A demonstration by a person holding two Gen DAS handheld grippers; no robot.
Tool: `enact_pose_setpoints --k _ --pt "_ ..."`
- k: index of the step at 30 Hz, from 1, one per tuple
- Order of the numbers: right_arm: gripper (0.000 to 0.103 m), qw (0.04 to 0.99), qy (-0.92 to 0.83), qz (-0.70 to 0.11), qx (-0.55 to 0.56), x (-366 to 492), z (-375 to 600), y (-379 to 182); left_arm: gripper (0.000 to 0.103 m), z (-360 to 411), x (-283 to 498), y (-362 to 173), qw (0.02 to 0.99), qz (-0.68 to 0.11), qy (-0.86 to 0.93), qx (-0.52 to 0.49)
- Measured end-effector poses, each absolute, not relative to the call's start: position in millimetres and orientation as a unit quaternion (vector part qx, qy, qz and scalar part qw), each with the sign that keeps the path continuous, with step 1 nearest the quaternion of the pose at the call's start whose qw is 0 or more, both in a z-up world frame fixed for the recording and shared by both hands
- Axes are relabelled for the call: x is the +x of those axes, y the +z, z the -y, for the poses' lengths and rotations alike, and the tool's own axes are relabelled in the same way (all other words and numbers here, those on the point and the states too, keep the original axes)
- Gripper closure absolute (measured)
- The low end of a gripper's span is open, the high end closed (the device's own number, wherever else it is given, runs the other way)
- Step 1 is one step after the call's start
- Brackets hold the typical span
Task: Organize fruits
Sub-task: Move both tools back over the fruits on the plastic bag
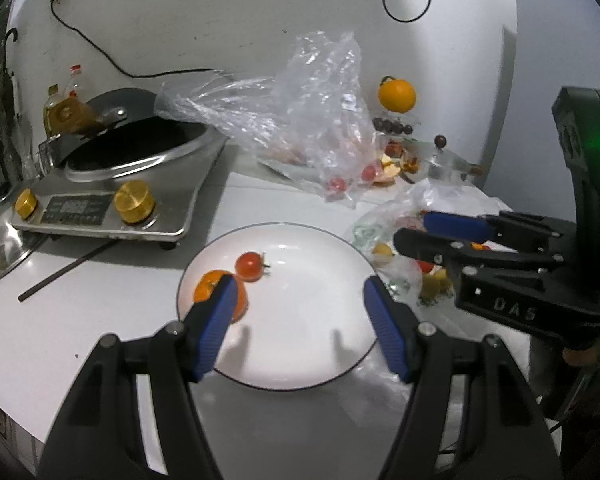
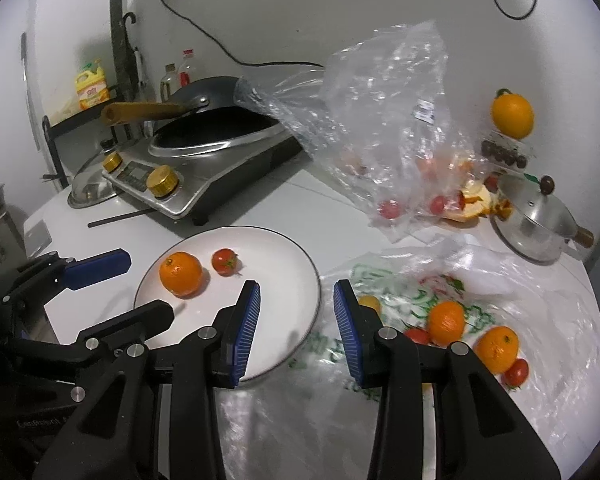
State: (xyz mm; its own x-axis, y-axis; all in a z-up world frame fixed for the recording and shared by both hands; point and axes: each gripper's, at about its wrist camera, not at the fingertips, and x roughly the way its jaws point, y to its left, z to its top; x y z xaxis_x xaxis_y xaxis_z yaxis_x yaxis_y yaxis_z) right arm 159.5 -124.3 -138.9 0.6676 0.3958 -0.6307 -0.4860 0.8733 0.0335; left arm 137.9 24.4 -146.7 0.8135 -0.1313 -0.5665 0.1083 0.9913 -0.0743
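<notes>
A white plate (image 1: 300,352) (image 2: 284,280) sits on the counter with an orange (image 1: 242,300) (image 2: 180,273) and a small tomato (image 1: 250,266) (image 2: 225,261) on its left part. My left gripper (image 1: 298,294) hovers open over the plate with nothing between its fingers; its left pad hides part of the orange. My right gripper (image 2: 296,292) is open and empty above the plate's right rim. To the right, on a flat printed plastic bag (image 2: 400,300), lie two oranges (image 2: 446,322), tomatoes (image 2: 516,372) and a small yellow fruit (image 2: 370,302).
An induction cooker with a wok (image 1: 132,152) (image 2: 216,136) stands at the back left, a chopstick (image 1: 64,270) before it. A crumpled clear bag (image 1: 300,120) (image 2: 380,128) holds tomatoes. A lidded steel pot (image 2: 536,216), peels and an orange (image 2: 512,114) are at the back right.
</notes>
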Motion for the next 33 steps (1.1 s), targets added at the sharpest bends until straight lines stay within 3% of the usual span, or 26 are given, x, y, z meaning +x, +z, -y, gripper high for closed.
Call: enact_pose_setpoints --k 33 --pt "0.062 0.934 0.16 -0.319 -0.013 148.5 258.9 -145.9 0.036 84.1 152.9 -152.7 0.942 -0.309 -0.114 0.06"
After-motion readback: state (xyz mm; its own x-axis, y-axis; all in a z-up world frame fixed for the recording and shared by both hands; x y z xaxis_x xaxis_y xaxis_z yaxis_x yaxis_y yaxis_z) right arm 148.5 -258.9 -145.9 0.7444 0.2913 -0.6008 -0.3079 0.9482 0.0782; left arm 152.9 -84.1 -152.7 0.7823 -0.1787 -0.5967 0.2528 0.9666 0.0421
